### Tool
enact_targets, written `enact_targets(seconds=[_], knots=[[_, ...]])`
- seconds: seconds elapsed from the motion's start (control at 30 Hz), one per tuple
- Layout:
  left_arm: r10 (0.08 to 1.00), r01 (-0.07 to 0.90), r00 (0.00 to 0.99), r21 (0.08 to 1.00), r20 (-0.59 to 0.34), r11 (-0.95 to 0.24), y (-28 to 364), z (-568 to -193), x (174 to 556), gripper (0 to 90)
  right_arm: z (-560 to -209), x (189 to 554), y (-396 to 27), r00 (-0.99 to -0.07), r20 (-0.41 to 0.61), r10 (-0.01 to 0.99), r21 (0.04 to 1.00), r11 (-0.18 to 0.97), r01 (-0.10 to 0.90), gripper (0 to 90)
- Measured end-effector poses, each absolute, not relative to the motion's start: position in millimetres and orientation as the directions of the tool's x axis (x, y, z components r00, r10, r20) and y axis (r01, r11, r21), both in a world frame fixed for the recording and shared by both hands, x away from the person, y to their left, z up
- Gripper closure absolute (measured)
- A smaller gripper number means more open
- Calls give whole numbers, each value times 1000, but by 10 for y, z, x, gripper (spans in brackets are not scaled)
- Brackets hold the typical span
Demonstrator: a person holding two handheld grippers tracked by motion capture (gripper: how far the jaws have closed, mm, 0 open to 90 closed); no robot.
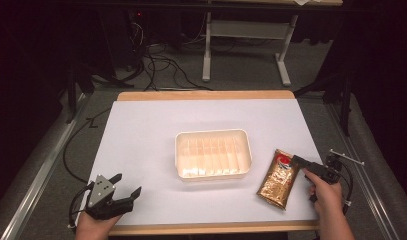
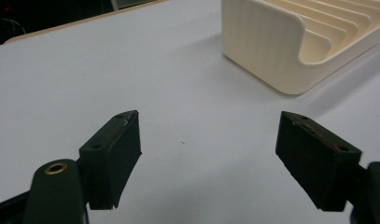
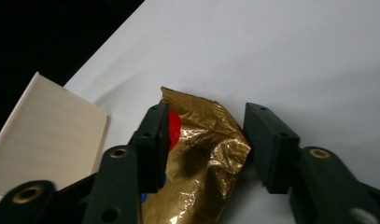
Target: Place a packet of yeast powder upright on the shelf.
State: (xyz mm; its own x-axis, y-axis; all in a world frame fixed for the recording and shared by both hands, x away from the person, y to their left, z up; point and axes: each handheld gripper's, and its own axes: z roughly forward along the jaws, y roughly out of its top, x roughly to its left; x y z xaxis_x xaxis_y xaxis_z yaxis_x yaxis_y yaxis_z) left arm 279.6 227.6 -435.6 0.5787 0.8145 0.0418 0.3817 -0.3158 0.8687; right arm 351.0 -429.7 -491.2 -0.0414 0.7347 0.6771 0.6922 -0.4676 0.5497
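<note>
You have a crinkled gold foil packet [image 1: 279, 178] with a red and blue logo lying flat on the table, just right of the cream ribbed tray [image 1: 213, 153].

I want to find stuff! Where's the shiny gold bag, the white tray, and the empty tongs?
gold bag [image 1: 277, 184], high view, middle of the foil.
white tray [image 1: 214, 174], high view, near rim.
left tongs [image 1: 126, 183], high view, midway between the open tips.
</note>
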Motion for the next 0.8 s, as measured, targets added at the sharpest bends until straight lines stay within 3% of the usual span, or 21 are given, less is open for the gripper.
enact_targets(seconds=[0.1, 0.3, 0.8], knots=[[813, 382, 581, 867, 42, -319, 2270, -4358, 2794, 225, -4906, 3507, -4283, -54, 658, 751, 563, -444, 697, 716], [809, 379, 585, 867, 46, -323, 2263, -4359, 2791, 225, -4844, 3473, -4285, -89, 644, 760, 597, -427, 679, 847], [805, 368, 591, 869, 56, -331, 2266, -4343, 2781, 225, -4577, 3346, -4161, -181, 568, 803, 708, -364, 606, 900]])
